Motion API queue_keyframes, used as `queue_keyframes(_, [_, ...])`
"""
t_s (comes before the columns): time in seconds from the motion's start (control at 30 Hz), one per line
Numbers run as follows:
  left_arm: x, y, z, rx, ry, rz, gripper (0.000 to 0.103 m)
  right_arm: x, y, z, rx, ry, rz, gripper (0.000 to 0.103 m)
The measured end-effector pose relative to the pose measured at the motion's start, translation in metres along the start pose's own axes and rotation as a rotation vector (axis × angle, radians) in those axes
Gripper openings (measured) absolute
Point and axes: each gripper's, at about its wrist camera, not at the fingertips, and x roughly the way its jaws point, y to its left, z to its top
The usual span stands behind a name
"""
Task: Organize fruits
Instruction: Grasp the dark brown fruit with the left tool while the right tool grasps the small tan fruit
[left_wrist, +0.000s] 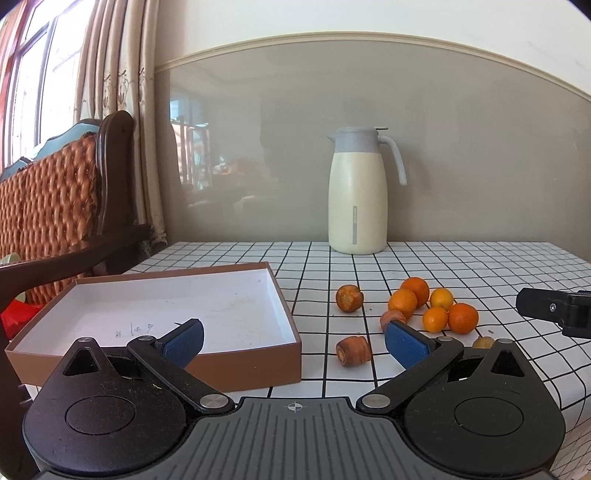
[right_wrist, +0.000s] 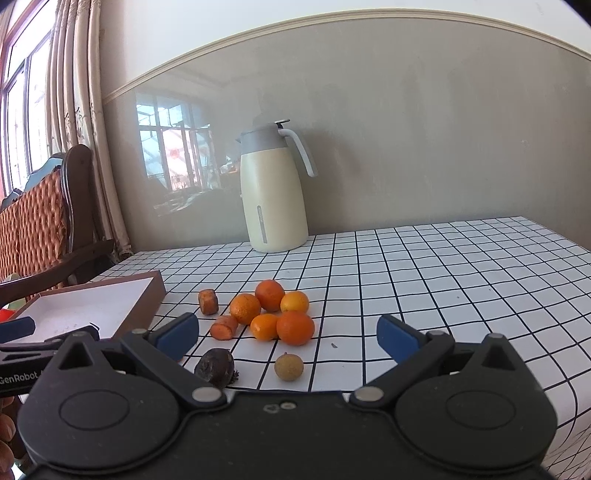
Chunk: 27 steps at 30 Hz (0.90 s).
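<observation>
The left gripper (left_wrist: 293, 341) hangs low over the near edge of the table (left_wrist: 461, 266), jaws spread wide and holding nothing. Its left finger sits in front of the box (left_wrist: 236, 363), a shallow brown tray with a white floor, bare but for some scribbles. Its right finger partly covers one carrot piece (left_wrist: 392, 316); a second carrot piece (left_wrist: 354, 350) lies between the fingers, just right of the box's near corner. A third, rougher piece (left_wrist: 349, 298) lies farther back.

The oranges (left_wrist: 428, 302) sit in a tight cluster of five, ahead and to the right of this gripper, touching one another. A small tan fruit (left_wrist: 483, 342) peeks out behind the right finger's linkage, mostly hidden.

The right gripper (right_wrist: 288, 338) is also wide open and empty. In its view the oranges (right_wrist: 275, 314) lie straight ahead between the fingers, with the three carrot pieces to their left, toward the box (right_wrist: 144, 306). Nearer, a dark wrinkled fruit (right_wrist: 215, 367) lies just beside the left finger's linkage, its lower edge cut off by the gripper body. The tan fruit (right_wrist: 289, 366) sits alone in the gap, apart from the oranges.

A cream jug (right_wrist: 273, 195) stands at the back by the wall. The box is cut off at the left edge of the right view, where the other gripper's black body crosses it. What kind of fruit the dark one is cannot be made out.
</observation>
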Motion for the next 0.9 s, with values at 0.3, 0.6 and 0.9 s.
queue_keyframes(0.3, [0.000,-0.008,-0.004,0.011,0.017,-0.047,0.103,0.003,0.002,-0.003,-0.020,0.030,-0.013,0.093])
queue_keyframes(0.6, [0.003,-0.029,-0.011,0.043,0.043,-0.109,0.103,0.013,0.000,-0.006,-0.006,0.090,0.011,0.070])
queue_keyframes(0.9, [0.015,-0.058,-0.021,0.085,0.088,-0.161,0.084,0.026,-0.001,-0.010,0.007,0.153,0.035,0.043])
